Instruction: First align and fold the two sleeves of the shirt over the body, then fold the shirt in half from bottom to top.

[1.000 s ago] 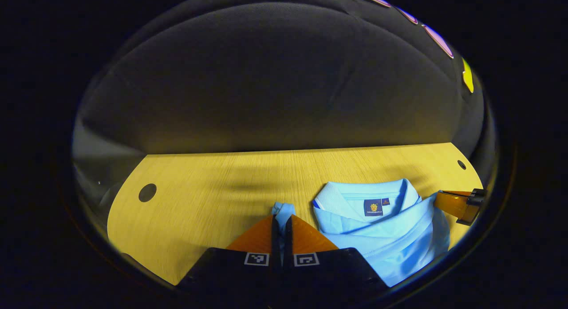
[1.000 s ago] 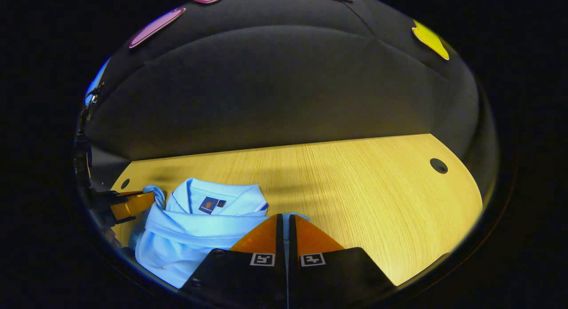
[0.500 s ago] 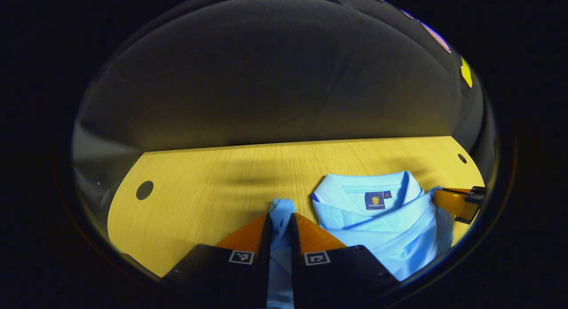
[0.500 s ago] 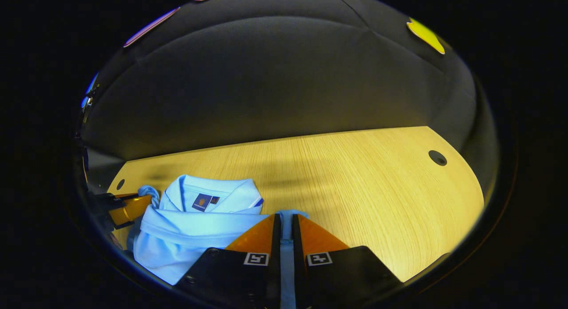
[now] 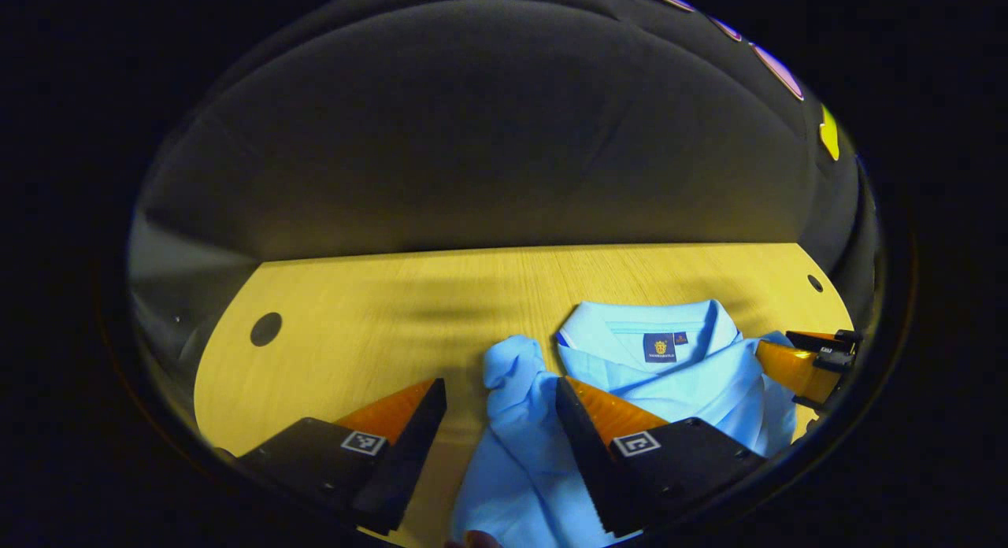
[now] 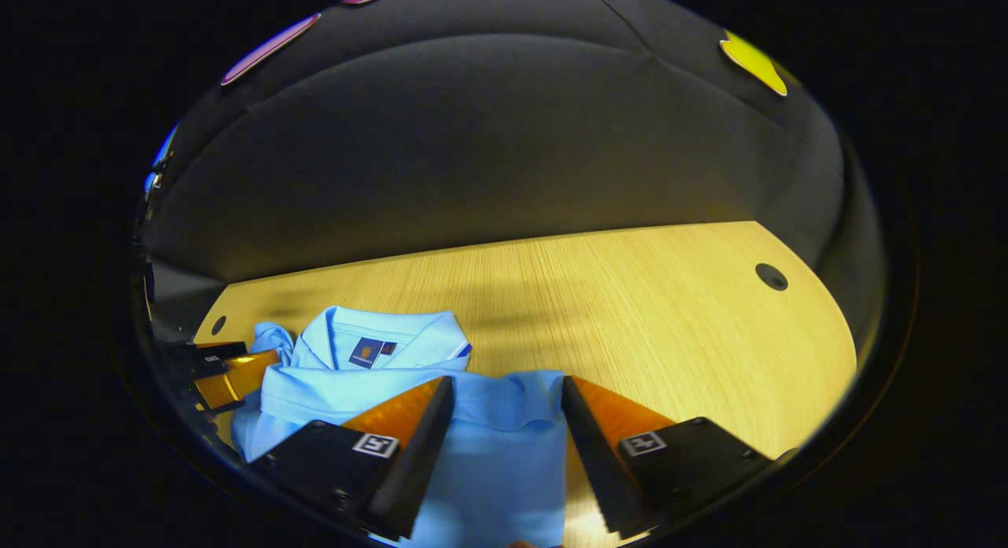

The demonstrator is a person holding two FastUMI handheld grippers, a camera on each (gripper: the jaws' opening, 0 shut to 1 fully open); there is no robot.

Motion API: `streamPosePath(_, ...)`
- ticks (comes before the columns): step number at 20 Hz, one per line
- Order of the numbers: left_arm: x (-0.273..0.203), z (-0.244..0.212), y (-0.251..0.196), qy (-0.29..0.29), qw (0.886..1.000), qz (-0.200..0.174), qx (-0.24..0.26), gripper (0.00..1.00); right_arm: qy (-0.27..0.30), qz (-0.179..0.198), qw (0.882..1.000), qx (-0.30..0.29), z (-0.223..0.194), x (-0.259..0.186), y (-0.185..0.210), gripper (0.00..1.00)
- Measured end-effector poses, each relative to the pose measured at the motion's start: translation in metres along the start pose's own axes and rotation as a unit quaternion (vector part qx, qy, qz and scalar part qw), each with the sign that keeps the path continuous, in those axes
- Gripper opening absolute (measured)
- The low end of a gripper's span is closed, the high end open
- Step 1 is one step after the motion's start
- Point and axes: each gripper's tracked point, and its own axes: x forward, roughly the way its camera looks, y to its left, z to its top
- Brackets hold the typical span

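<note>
Your light blue shirt lies bunched on the wooden table, collar up with a dark neck label, cloth rumpled at each side. Your left gripper is spread wide, a crumpled fold of shirt between its fingers, free of both. Your right gripper gapes equally wide over flat cloth, gripping nothing.

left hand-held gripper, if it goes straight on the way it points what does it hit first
Probably the bunched blue shirt fabric lying between the open fingers of the left hand-held gripper; past it lies bare table, though depth is unclear.
</note>
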Motion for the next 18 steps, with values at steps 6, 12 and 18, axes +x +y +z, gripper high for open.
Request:
streamPosePath(6,-0.061,0.027,0.006,-0.057,0.998,0.013,0.012,0.92,-0.045,-0.01,0.999,-0.013,0.024,-0.054,-0.006,0.98)
streamPosePath(12,-0.16,0.034,-0.006,-0.108,0.994,-0.001,0.022,0.92,-0.088,0.002,0.995,-0.043,0.04,-0.145,0.005,0.98)
streamPosePath(18,-0.278,0.031,-0.022,-0.163,0.987,-0.014,0.011,0.92,-0.133,0.026,0.99,-0.034,0.055,-0.251,0.015,0.97)
